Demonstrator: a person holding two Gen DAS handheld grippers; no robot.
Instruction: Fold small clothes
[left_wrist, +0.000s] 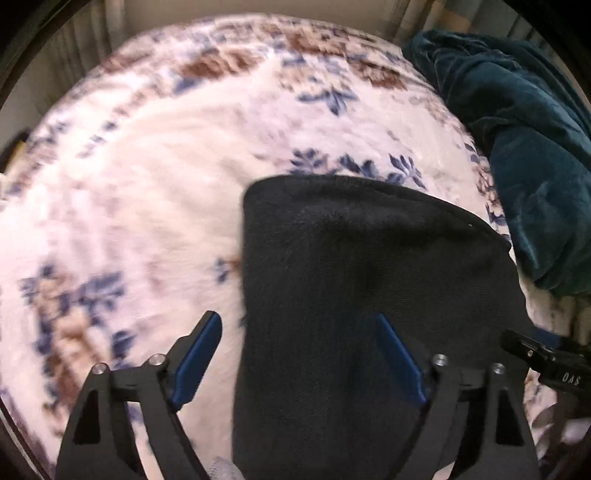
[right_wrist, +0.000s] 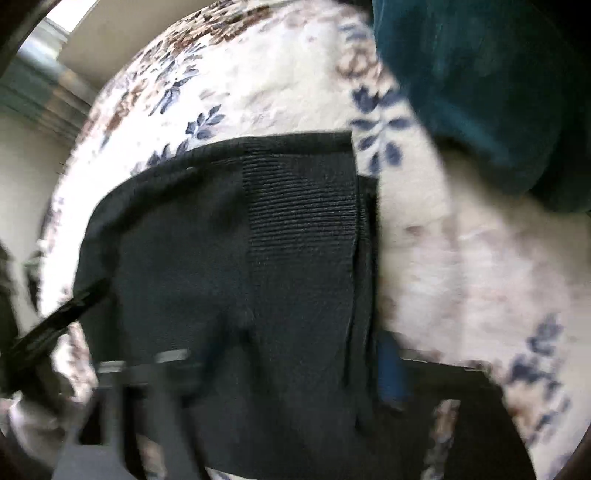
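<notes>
A small black garment (left_wrist: 351, 280) lies folded on a white floral blanket (left_wrist: 147, 177). My left gripper (left_wrist: 299, 325) is open, its blue-padded fingers (left_wrist: 201, 350) straddling the garment's left edge, one over the blanket and one over the cloth. In the right wrist view the garment (right_wrist: 229, 266) shows a ribbed band (right_wrist: 299, 206) on top. My right gripper (right_wrist: 306, 354) is blurred by motion; one blue pad (right_wrist: 389, 369) shows at the garment's right edge, and the other finger is lost against the cloth. The right gripper also shows at the left wrist view's right edge (left_wrist: 532, 350).
A dark teal velvet cloth (left_wrist: 524, 155) is heaped at the blanket's right side, also in the right wrist view (right_wrist: 480, 81). The blanket (right_wrist: 461, 258) stretches left and beyond the garment. A wall and window frame stand behind the bed.
</notes>
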